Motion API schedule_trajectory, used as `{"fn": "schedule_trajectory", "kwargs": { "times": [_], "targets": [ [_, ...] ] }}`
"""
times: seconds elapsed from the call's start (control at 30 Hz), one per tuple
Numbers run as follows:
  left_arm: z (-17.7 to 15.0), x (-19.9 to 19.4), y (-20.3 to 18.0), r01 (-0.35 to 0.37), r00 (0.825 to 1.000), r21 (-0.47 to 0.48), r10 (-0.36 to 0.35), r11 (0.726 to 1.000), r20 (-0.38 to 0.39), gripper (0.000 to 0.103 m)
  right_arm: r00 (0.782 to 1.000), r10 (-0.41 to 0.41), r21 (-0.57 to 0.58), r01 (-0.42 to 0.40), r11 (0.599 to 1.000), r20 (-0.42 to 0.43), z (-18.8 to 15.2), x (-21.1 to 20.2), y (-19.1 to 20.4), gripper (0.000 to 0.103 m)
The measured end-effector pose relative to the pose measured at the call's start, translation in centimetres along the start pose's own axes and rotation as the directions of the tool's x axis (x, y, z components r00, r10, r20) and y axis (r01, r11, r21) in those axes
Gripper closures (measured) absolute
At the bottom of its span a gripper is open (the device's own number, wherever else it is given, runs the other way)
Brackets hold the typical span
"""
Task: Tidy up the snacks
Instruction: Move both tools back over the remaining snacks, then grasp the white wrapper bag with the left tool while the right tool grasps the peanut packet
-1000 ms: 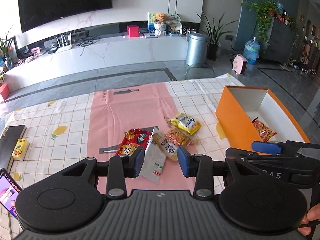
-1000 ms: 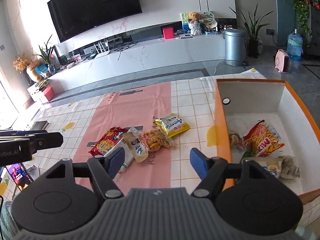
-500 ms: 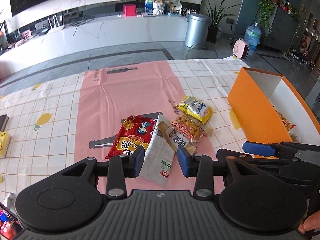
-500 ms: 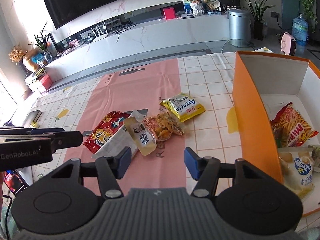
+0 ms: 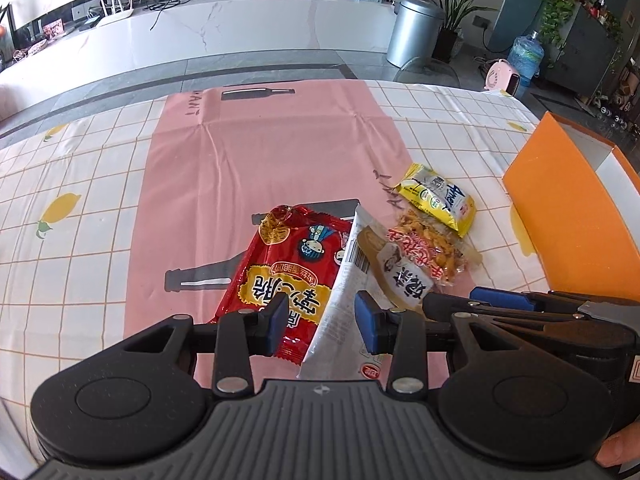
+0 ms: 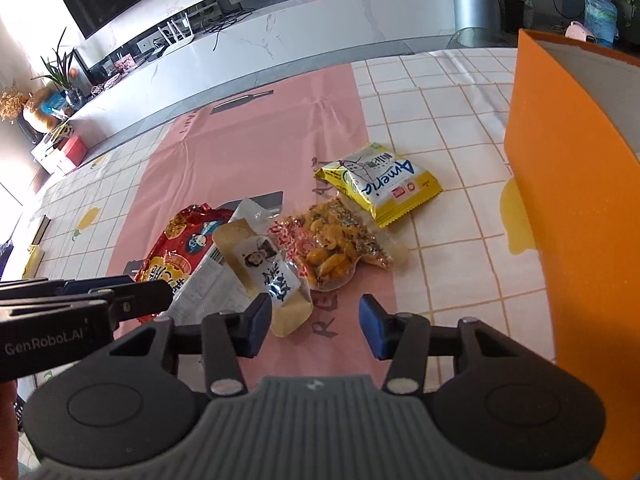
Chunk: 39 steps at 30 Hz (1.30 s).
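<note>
Both grippers, left (image 5: 320, 322) and right (image 6: 314, 326), hang empty with jaws apart above the overlapping snacks (image 6: 304, 240) mid-table; box (image 6: 576, 200) at the right edge. Risk: closing pinches two packets, dragging a neighbour.

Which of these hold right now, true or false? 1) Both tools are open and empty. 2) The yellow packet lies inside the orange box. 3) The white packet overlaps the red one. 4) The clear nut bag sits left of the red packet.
1) Left tool and right tool open, holding nothing: true.
2) False: the yellow packet lies on the tablecloth, beside the orange box.
3) White packet overlaps the red packet: true.
4) False: the clear nut bag lies to its right.
</note>
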<state>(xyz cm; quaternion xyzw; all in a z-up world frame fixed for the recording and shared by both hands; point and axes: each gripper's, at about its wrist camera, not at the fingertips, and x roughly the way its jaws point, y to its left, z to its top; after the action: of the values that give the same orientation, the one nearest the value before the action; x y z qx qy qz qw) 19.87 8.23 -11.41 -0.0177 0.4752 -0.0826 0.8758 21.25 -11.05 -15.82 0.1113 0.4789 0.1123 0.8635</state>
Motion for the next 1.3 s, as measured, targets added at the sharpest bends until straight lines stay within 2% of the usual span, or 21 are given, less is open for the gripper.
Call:
{"fn": "schedule_trajectory", "kwargs": {
  "times": [0.07, 0.17, 0.23, 0.3, 0.4, 0.73, 0.8, 0.87, 0.93, 0.97, 1.03, 1.07, 1.23, 1.3],
  "targets": [
    [-0.2, 0.5, 0.1, 0.005, 1.0, 0.002, -0.005, 1.0, -0.004, 0.058, 1.0, 0.006, 0.007, -0.006, 1.0, -0.009, -0.1, 0.6, 0.0, 0.058],
    [-0.4, 1.1, 0.2, 0.006, 1.0, 0.005, -0.006, 1.0, -0.012, 0.058, 1.0, 0.021, 0.015, -0.02, 1.0, -0.012, -0.3, 1.1, 0.1, 0.07],
    [-0.6, 1.4, 0.3, 0.01, 1.0, 0.003, -0.01, 1.0, -0.015, 0.058, 1.0, 0.029, 0.022, -0.029, 0.999, -0.005, -0.4, 1.2, 0.0, 0.084],
    [-0.7, 1.5, 0.2, 0.018, 1.0, -0.002, -0.018, 1.0, -0.019, 0.058, 1.0, 0.019, 0.021, -0.019, 1.0, 0.0, -0.4, 1.1, 0.0, 0.094],
    [-0.9, 1.6, 0.2, 0.026, 0.999, -0.007, -0.026, 1.0, -0.02, 0.06, 1.0, 0.019, 0.017, -0.02, 1.0, 0.009, -0.5, 0.7, -0.1, 0.102],
    [-2.1, 1.2, -0.5, 0.031, 0.999, 0.018, -0.03, 0.999, -0.025, 0.058, 0.998, -0.057, -0.068, 0.055, 0.996, -0.024, -2.7, -2.1, -2.7, 0.103],
    [-2.2, 1.1, -0.7, 0.031, 0.999, 0.025, -0.03, 0.999, -0.021, 0.056, 0.997, -0.075, -0.092, 0.071, 0.993, -0.037, -3.1, -2.8, -3.2, 0.103],
    [-2.2, 1.1, -1.0, 0.027, 1.0, 0.039, -0.027, 0.999, -0.01, 0.047, 0.991, -0.126, -0.106, 0.121, 0.987, -0.044, -3.5, -3.2, -3.6, 0.103],
    [-2.2, 0.9, -1.3, 0.016, 1.0, 0.059, -0.016, 0.998, 0.008, 0.036, 0.989, -0.147, -0.096, 0.144, 0.985, -0.032, -3.6, -3.6, -4.0, 0.097],
    [-2.2, 0.9, -1.5, 0.006, 1.0, 0.068, -0.007, 0.998, 0.016, 0.032, 0.989, -0.145, -0.08, 0.143, 0.986, -0.026, -3.5, -3.8, -4.2, 0.091],
    [-2.1, 0.8, -1.6, -0.009, 1.0, 0.079, 0.007, 0.997, 0.025, 0.031, 0.99, -0.141, -0.052, 0.141, 0.989, 0.003, -3.3, -4.1, -4.3, 0.05],
    [-2.1, 0.8, -1.7, -0.011, 1.0, 0.081, 0.009, 0.997, 0.026, 0.029, 0.989, -0.149, -0.041, 0.15, 0.988, 0.023, -3.1, -4.3, -4.3, 0.043],
    [-2.4, 1.1, -1.6, -0.012, 0.999, 0.076, 0.009, 0.997, 0.035, 0.027, 0.988, -0.146, 0.017, 0.146, 0.989, 0.039, -1.9, -3.3, -3.8, 0.024],
    [-2.6, 1.1, -1.7, -0.011, 0.999, 0.091, 0.007, 0.996, 0.039, 0.027, 0.988, -0.151, 0.047, 0.15, 0.988, 0.035, -1.4, -2.6, -3.8, 0.022]
  ]
}}
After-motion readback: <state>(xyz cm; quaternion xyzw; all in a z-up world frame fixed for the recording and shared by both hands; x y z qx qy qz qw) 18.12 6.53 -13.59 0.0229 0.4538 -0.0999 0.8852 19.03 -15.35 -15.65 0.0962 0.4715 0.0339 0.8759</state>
